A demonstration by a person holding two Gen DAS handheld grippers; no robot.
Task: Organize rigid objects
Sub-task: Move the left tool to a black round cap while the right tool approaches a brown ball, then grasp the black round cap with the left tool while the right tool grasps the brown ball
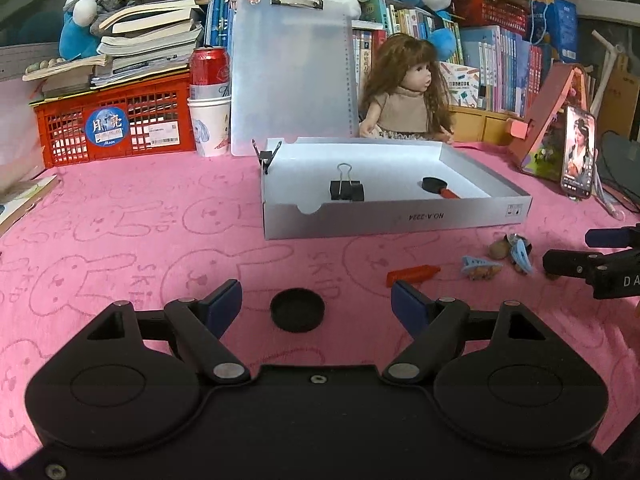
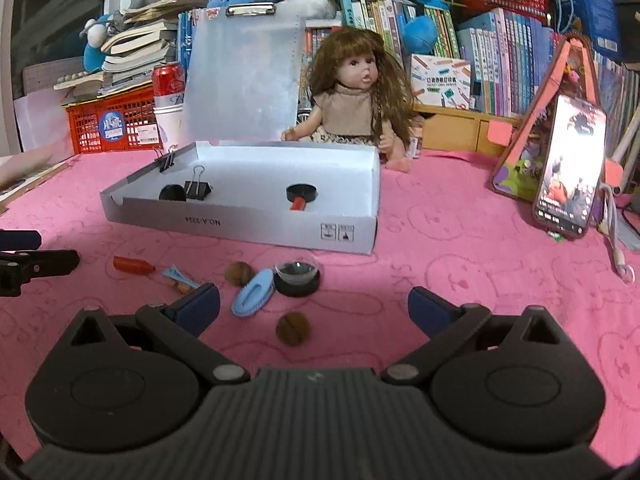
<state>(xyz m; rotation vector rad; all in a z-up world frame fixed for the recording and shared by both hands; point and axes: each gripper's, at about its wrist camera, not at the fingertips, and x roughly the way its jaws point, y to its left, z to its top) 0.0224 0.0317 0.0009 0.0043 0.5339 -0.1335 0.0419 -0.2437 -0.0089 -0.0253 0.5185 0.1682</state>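
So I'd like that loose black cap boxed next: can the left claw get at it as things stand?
Probably yes. The cap lies alone on the pink cloth, straight ahead between the open left claw fingers, with nothing in the way.

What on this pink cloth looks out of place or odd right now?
Several small things lie loose on the pink cloth instead of in the shallow white cardboard box: a black round cap, an orange marker-like piece, two brown walnuts, a light-blue hair clip and a clear dome on a black base.
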